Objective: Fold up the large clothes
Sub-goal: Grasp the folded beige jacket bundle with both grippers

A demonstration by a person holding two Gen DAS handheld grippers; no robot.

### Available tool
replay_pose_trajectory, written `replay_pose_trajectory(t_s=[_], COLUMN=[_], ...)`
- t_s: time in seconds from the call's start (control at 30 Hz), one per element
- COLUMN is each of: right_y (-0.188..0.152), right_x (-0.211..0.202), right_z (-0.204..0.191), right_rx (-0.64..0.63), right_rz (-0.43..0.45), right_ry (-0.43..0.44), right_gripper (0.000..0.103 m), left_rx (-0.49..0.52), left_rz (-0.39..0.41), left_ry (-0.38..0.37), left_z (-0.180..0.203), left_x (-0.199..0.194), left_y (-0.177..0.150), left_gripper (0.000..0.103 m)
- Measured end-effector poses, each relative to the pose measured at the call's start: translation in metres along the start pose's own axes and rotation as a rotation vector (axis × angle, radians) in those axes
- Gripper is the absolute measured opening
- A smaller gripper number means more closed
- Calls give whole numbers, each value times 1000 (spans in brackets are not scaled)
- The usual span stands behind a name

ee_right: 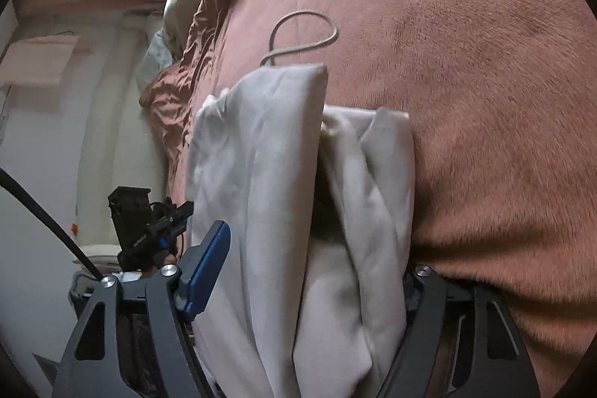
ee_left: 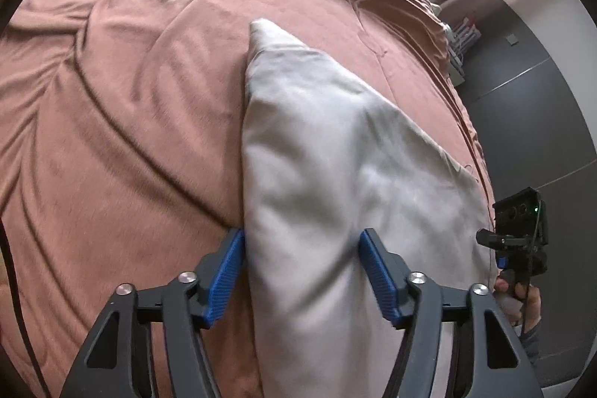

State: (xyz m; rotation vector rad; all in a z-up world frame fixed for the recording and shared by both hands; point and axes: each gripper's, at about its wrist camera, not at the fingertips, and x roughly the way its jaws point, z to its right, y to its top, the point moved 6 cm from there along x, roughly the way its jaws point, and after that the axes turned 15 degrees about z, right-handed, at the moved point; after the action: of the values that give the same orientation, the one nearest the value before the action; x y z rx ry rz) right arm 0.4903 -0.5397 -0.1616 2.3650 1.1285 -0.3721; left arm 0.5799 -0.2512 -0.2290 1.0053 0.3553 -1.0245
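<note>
The grey garment (ee_left: pixel 335 174) lies folded on the brown blanket (ee_left: pixel 112 99), filling the centre and lower right of the left view. The left gripper (ee_left: pixel 301 271) spreads wide, the cloth running between its blue pads (ee_left: pixel 224 278). The right gripper (ee_right: pixel 309 271) also gapes wide around bunched cloth; a cord (ee_right: pixel 302 40) loops above

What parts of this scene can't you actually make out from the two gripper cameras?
- Right wrist view: one finger of the right gripper is buried under the pale garment, so its grip is unclear.
- Left wrist view: the garment's near end runs off the bottom edge; motion blur hides its type.
- Left wrist view: whether the left gripper pinches the cloth.
- Right wrist view: where the cord on the brown blanket ends, behind the garment.
</note>
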Motion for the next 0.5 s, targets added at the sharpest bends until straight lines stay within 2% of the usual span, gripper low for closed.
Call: replay_pose_trajectory(t_s=[0.1, 0.27, 0.33, 0.43, 0.5], right_y=[5, -2, -6, -15, -24], right_x=[3, 9, 4, -5, -10], right_z=[2, -8, -19, -42, -56], right_rx=[6, -52, -95, -161, -199], right_rz=[1, 35, 57, 91, 112], right_ry=[-1, -51, -52, -38, -38], right_gripper=[71, 32, 25, 20, 19], left_rx=[15, 24, 63, 101, 99], left_rz=[-1, 1, 17, 33, 49], left_ry=[29, 48, 65, 68, 63], left_z=[2, 6, 14, 24, 29], left_x=[7, 8, 3, -8, -18], left_y=[7, 9, 9, 11, 12], left_gripper=[59, 42, 35, 26, 23])
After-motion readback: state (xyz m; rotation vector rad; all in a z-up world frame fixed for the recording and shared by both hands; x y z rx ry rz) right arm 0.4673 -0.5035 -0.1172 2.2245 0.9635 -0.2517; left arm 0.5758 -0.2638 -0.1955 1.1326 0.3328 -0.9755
